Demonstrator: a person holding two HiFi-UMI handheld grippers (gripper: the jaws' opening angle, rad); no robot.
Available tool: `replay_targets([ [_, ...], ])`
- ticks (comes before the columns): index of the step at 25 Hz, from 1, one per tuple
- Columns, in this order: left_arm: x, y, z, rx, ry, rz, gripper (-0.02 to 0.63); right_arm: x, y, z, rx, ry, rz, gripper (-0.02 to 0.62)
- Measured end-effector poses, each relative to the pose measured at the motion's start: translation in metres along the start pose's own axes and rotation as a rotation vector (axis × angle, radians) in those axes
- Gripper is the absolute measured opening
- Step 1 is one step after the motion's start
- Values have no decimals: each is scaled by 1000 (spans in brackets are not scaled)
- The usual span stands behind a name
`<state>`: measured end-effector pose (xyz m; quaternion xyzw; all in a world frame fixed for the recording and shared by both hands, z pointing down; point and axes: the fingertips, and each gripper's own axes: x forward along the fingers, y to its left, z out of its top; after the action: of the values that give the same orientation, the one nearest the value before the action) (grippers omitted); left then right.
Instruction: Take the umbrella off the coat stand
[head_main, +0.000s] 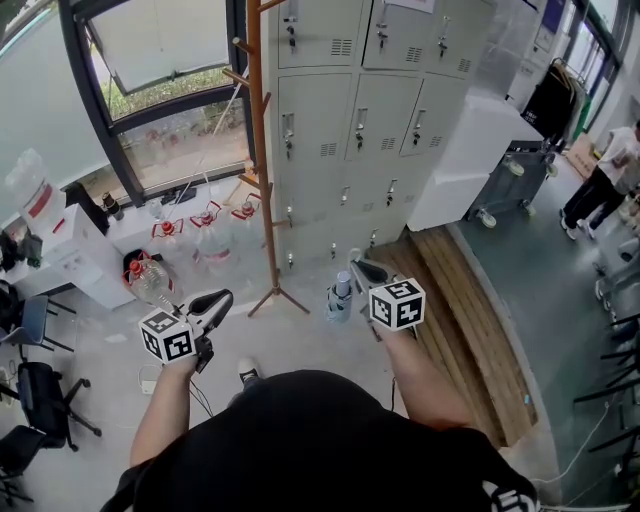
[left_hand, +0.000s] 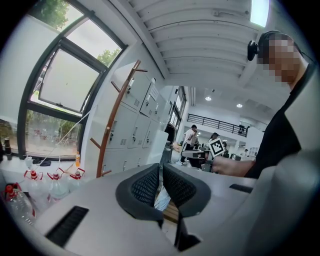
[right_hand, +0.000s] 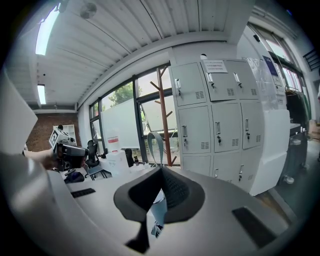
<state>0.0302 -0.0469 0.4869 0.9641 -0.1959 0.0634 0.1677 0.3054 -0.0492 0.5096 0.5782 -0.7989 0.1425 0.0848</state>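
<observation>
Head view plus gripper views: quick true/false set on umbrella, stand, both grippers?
1. The folded light-blue umbrella hangs on the tall wooden coat stand. False: it is off the stand, in the right gripper.
2. The right gripper's fingers are shut on the umbrella. True.
3. The left gripper grips the umbrella too. False: nothing is between its fingers.
4. The coat stand is upright before grey metal lockers. True.
</observation>
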Motion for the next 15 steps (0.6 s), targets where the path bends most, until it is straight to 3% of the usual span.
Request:
replay_targets([
  [15, -22, -5, 4, 2, -20, 45, 41, -9, 9, 5, 3, -11, 30, 14],
])
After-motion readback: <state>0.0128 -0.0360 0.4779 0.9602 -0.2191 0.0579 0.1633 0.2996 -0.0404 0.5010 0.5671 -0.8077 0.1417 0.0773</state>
